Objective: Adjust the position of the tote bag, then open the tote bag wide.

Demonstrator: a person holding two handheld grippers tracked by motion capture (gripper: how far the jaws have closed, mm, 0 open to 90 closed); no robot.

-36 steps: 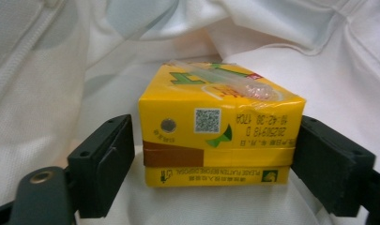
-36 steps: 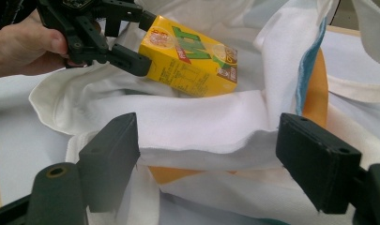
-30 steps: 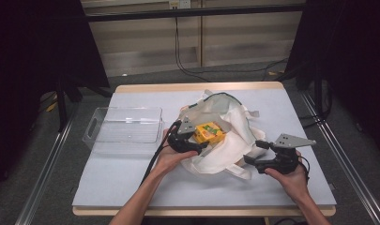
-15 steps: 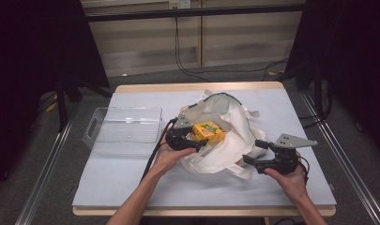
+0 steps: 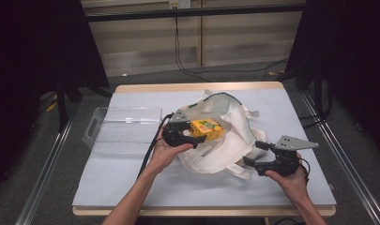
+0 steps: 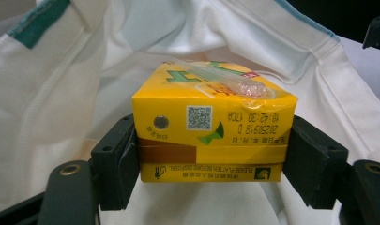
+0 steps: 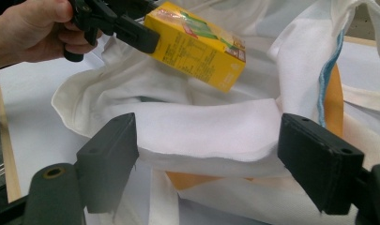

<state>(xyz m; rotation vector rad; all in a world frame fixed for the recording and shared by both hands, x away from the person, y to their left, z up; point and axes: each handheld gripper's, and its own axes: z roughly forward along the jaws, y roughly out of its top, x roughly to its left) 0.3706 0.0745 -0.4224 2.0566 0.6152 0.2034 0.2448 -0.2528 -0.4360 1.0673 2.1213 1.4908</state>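
Far left on the table (image 5: 108, 173), a clear tray (image 5: 123, 127) sits by itself, well apart from the action. Next along, the left gripper (image 5: 195, 139) has its jaws clamped on a yellow carton (image 5: 207, 130), one jaw pressed flat against each side. In the left gripper view the carton (image 6: 211, 123) sits squarely between the jaws, end face toward the camera, with a QR code and a wrapped straw on top. The carton hangs over the mouth of the white bag (image 5: 230, 136), clear of the cloth beneath it. From the right gripper view the carton (image 7: 197, 43) tilts down toward the bag's opening, gripped at its upper end by the left gripper (image 7: 131, 33), with the hand (image 7: 30, 30) behind it. White cloth lies crumpled all around, a teal trim running along the bag's edge.

Over to the right, the right gripper (image 5: 254, 153) sits low at the bag's near edge. Its jaws stand wide open, astride a fold of the bag's rim (image 7: 206, 131), and neither jaw is pressing on the cloth. An orange lining shows under that fold.
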